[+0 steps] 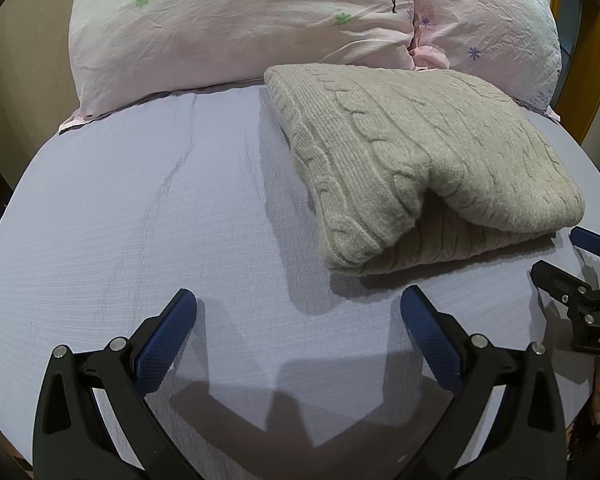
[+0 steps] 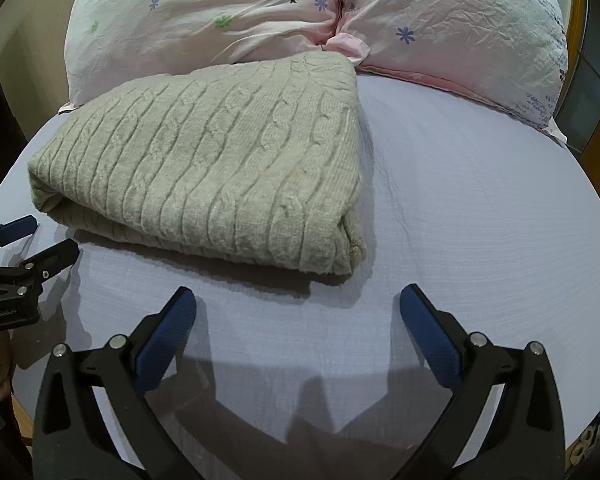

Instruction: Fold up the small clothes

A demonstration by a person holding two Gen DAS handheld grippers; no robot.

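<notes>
A grey cable-knit sweater (image 1: 412, 152) lies folded into a thick rectangle on the lilac bed sheet (image 1: 140, 208); it also shows in the right wrist view (image 2: 212, 168). My left gripper (image 1: 298, 304) is open and empty, hovering over the sheet just short of the sweater's near left corner. My right gripper (image 2: 298, 300) is open and empty, just short of the sweater's near right corner. Each gripper shows at the edge of the other's view: the right one (image 1: 568, 256), the left one (image 2: 36, 240).
Two pale pink flowered pillows (image 1: 228, 24) (image 2: 460, 32) lie along the head of the bed, right behind the sweater. The lilac sheet (image 2: 480, 208) stretches to both sides. A wooden frame (image 1: 596, 80) stands at the far right.
</notes>
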